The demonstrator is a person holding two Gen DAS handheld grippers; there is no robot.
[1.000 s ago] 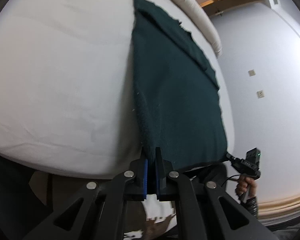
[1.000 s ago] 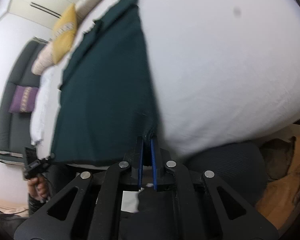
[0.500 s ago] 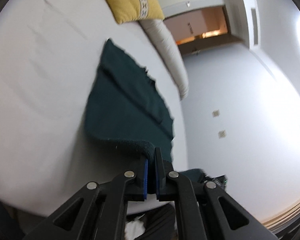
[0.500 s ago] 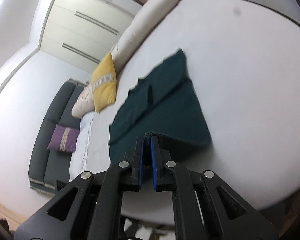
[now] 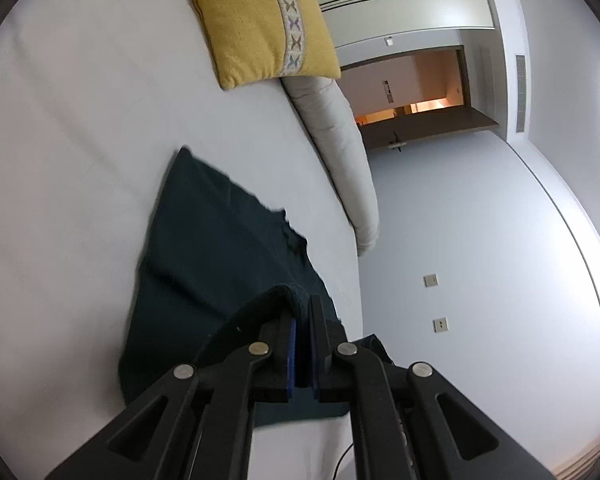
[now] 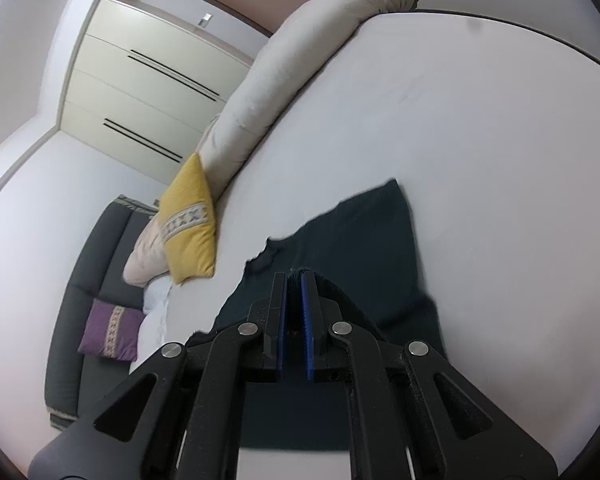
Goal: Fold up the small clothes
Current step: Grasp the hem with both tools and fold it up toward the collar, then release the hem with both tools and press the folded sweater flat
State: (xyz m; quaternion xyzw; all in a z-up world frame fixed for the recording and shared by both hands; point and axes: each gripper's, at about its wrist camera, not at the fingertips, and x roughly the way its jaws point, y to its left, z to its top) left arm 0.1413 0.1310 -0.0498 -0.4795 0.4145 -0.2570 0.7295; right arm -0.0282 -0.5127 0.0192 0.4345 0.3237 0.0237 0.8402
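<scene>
A dark green garment lies spread on the white bed, its far edge flat and its near edge lifted. My left gripper is shut on one near corner of the cloth, which curls up over its fingertips. In the right wrist view the same garment runs away from me, and my right gripper is shut on the other near corner. Both held corners hang above the lower part of the garment, doubling it over toward the far edge.
A yellow cushion and a long rolled white duvet lie at the head of the bed. A dark sofa with a purple cushion stands beside the bed. White wardrobes and a doorway are behind.
Both grippers have carried the garment's near edge up and forward over the bed. The cloth, earlier stretched full length, now folds over itself and looks shorter.
</scene>
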